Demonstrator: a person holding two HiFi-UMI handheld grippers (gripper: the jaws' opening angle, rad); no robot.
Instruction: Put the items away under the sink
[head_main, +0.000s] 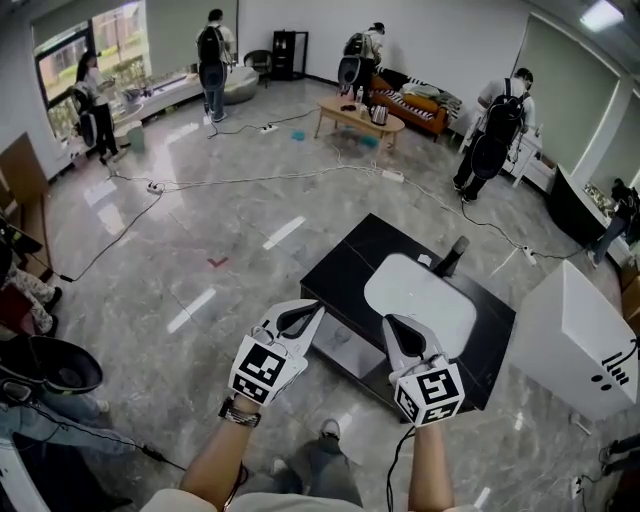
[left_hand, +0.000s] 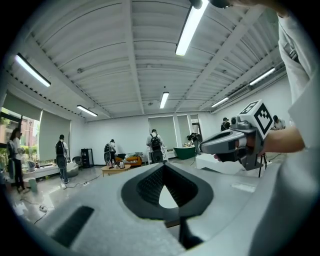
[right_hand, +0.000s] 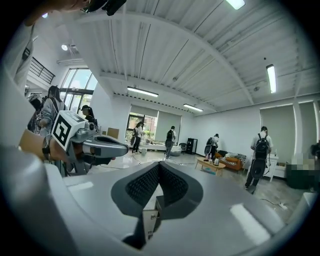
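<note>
From the head view I look down on a black sink cabinet (head_main: 340, 262) with a white basin (head_main: 420, 290) and a dark faucet (head_main: 452, 256). Both grippers are held up side by side in front of it, pointing roughly level. My left gripper (head_main: 303, 317) is shut, fingertips touching, nothing between them. My right gripper (head_main: 396, 327) is shut and empty too. In the left gripper view the closed jaws (left_hand: 163, 166) face the room, with the right gripper (left_hand: 227, 143) beside them. In the right gripper view (right_hand: 159, 165) a pale cabinet door with hinges (right_hand: 147, 218) shows below the jaws.
A white box-shaped unit (head_main: 572, 340) stands right of the sink cabinet. Cables (head_main: 250, 180) run across the glossy grey floor. Several people stand at the far side near a low wooden table (head_main: 358, 117) and a sofa (head_main: 425, 105). A dark round seat (head_main: 50, 365) is at the left.
</note>
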